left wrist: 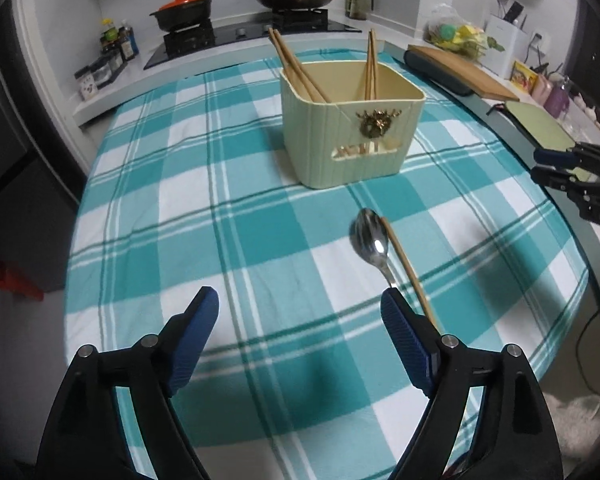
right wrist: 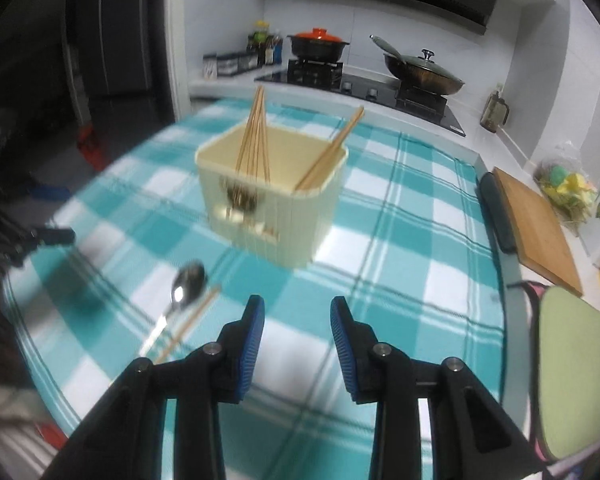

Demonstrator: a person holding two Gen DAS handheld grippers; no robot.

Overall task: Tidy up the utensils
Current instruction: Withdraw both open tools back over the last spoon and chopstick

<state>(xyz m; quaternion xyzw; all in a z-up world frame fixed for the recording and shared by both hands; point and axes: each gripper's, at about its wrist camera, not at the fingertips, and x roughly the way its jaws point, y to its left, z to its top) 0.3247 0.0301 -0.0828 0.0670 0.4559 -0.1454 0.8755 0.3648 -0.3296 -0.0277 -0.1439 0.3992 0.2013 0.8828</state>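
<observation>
Your chopsticks stand in the bin; spoon and one stick remain, left gripper wide, right gripper narrow, both empty.

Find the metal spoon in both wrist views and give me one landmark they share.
Left wrist view: the spoon lies right of centre on the checked cloth, a loose chopstick along its right side, nearer the camera than the utensil holder.
Right wrist view: the spoon lies lower left, blurred, left of the fingers.
Shared landmark: the cream utensil holder with chopsticks standing inside.
</observation>
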